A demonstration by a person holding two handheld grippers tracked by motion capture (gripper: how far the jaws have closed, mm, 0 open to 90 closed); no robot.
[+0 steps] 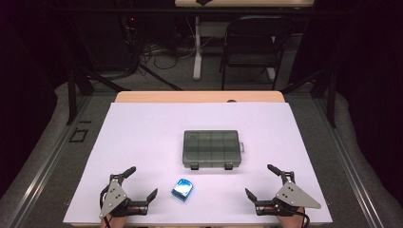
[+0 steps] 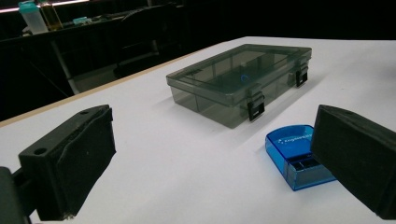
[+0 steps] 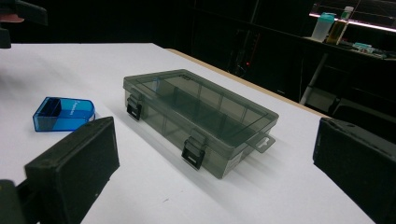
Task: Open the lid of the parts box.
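A smoky grey compartment box [image 1: 210, 149] lies shut in the middle of the white table, its two black latches facing the near edge. It appears again in the left gripper view [image 2: 243, 77] and the right gripper view [image 3: 201, 116]. A small blue clear case [image 1: 182, 189] rests on the table in front of the box, nearer the left gripper, also seen at right in the left gripper view [image 2: 294, 151] and at left in the right gripper view [image 3: 63, 113]. My left gripper [image 1: 141, 182] stands open at the near left, empty. My right gripper [image 1: 259, 180] stands open at the near right, empty.
The white table top [image 1: 142, 133] has a wooden strip [image 1: 199, 97] along its far edge. Beyond it stand a dark folding chair [image 1: 254, 42] and a table leg with cables on the floor. A bottle [image 3: 323, 25] sits on a far shelf.
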